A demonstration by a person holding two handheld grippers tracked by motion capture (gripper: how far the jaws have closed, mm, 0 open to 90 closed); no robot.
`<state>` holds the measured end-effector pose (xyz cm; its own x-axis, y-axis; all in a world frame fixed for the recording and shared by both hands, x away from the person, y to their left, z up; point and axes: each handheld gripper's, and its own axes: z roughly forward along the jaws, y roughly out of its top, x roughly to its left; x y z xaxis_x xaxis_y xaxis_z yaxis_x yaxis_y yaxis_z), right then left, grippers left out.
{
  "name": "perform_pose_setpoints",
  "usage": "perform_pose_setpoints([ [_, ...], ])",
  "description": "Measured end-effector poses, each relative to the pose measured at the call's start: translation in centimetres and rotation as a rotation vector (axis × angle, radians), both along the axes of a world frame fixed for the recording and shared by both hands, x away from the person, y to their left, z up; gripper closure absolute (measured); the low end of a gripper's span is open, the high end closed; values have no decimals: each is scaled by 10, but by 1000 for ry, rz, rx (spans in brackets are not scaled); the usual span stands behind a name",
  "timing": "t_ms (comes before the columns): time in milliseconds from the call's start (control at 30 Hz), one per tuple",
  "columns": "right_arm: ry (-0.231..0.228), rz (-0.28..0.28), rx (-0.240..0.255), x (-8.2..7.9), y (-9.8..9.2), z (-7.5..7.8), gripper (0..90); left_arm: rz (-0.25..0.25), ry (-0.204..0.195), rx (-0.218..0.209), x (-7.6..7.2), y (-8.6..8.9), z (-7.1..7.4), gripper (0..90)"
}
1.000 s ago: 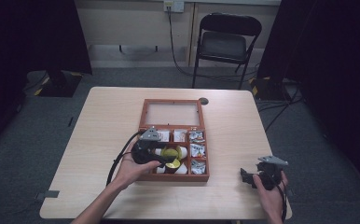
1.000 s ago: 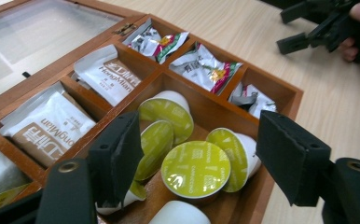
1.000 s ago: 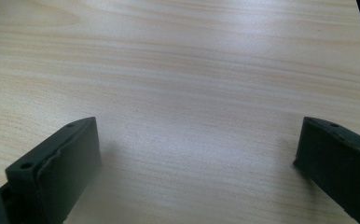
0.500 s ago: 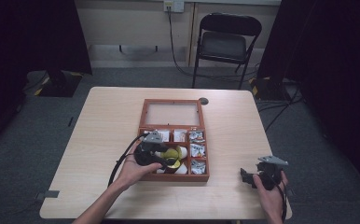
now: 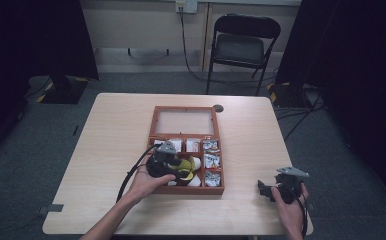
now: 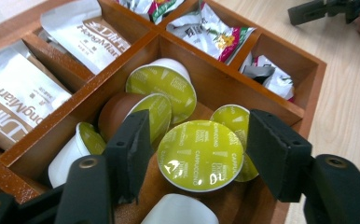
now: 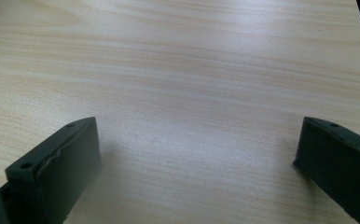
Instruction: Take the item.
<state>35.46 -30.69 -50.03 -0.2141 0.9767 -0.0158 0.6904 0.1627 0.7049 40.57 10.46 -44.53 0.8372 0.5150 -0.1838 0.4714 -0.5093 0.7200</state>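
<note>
Wooden and reddish-brown, a compartment box [image 5: 187, 150] is sitting near the middle of the pale tabletop [image 5: 106, 140], its glass-paned lid lying open on the far side. The left tool [image 6: 194, 149] is hanging over the box's near-left compartment with its jaws spread apart — one on each side of a green-lidded capsule marked "Cappuccino" [image 6: 200, 155], neither jaw plainly touching it. That capsule is lying among other green-lidded capsules [image 6: 166, 86] in the same compartment, one of them brown-bodied, others white. White sachets [image 6: 15, 107] are filling the compartments beside it, and flowery foil packets [image 6: 211, 32] are lying in the compartments along the box's right side.

The right tool [image 7: 197, 154] is resting low over bare tabletop near the front right corner, well apart from the box — its jaws are standing wide apart with nothing between them. A folding chair [image 5: 241, 42] is standing beyond the tabletop.
</note>
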Motion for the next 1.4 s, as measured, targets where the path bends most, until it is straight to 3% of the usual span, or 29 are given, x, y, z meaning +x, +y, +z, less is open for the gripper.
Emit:
perform_pose_setpoints([
  [400, 0, 0, 0, 0, 0, 0, 0, 0, 24, 55, 1, -6, -12, 385],
  [867, 0, 0, 0, 0, 0, 0, 0, -52, 27, 101, -1, -10, -13, 364],
  [1033, 0, 0, 0, 0, 0, 0, 0, -76, 28, 148, -2, -14, -15, 347],
  [1100, 0, 0, 0, 0, 0, 0, 0, -87, 8, 169, -3, -15, -15, 346],
  [1400, 0, 0, 0, 0, 0, 0, 0, -82, 6, 221, -1, -20, -18, 334],
])
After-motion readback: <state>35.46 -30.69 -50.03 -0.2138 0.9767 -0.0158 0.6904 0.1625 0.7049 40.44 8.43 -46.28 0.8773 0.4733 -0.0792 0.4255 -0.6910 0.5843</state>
